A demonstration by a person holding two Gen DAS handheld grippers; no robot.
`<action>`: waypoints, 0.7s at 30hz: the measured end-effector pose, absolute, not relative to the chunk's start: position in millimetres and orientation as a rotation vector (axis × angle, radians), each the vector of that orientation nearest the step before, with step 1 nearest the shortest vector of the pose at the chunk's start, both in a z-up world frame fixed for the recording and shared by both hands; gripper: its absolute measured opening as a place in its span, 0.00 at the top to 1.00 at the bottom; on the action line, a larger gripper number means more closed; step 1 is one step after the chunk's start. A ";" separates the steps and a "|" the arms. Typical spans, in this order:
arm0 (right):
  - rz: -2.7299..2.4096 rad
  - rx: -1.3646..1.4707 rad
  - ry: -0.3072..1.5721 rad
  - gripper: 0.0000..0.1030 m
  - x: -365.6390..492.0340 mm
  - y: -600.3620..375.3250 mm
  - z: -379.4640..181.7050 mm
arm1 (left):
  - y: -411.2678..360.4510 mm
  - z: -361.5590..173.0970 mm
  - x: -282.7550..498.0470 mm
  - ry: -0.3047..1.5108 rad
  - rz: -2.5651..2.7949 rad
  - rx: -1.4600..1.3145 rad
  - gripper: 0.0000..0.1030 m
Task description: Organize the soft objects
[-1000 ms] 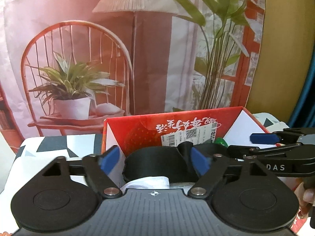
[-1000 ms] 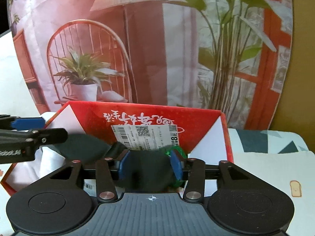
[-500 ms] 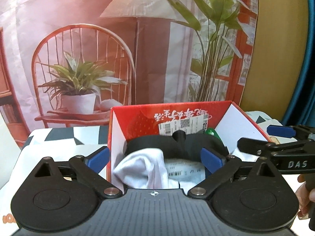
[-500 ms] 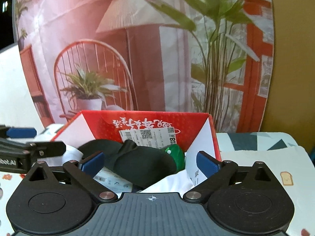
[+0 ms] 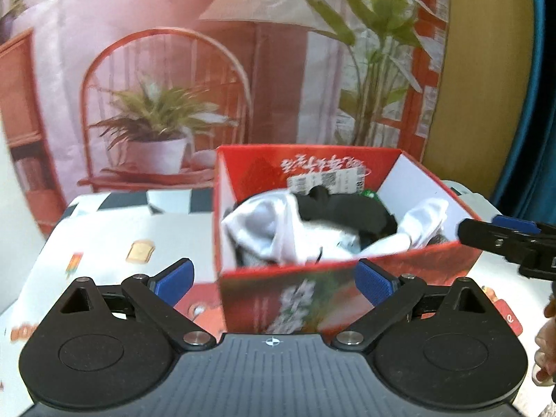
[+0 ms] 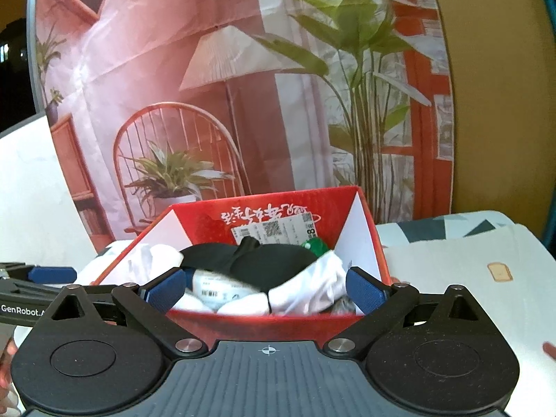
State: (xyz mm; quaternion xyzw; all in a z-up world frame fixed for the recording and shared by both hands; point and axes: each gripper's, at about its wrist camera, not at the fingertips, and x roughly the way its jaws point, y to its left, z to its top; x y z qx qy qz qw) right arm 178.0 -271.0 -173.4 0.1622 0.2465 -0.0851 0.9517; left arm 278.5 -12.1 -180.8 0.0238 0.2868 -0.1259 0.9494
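Left wrist: left gripper (image 5: pixel 274 274) and right gripper (image 6: pixel 267 286) wide open, empty — withdraw clear of red cardboard box (image 5: pixel 312 299) without snagging white cloth (image 5: pixel 267 232).

Even, soft indoor light without hard shadows; fisheye bending at the edges, and slight motion blur throughout.

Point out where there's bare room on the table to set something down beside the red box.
Free: the white tablecloth left of the red box, out to the toast print, and the cloth right of the box. Crowded: inside the box, filled with white cloth and a black garment.
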 end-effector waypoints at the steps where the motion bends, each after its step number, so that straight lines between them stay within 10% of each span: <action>1: -0.172 0.332 0.495 0.07 172.2 -269.3 -175.1 | -9.6 -183.6 276.0 0.590 -0.257 0.041 0.03; 21: 0.074 0.065 0.686 0.08 132.2 -169.3 -257.7 | 29.7 -250.3 236.9 0.682 -0.142 -0.079 0.03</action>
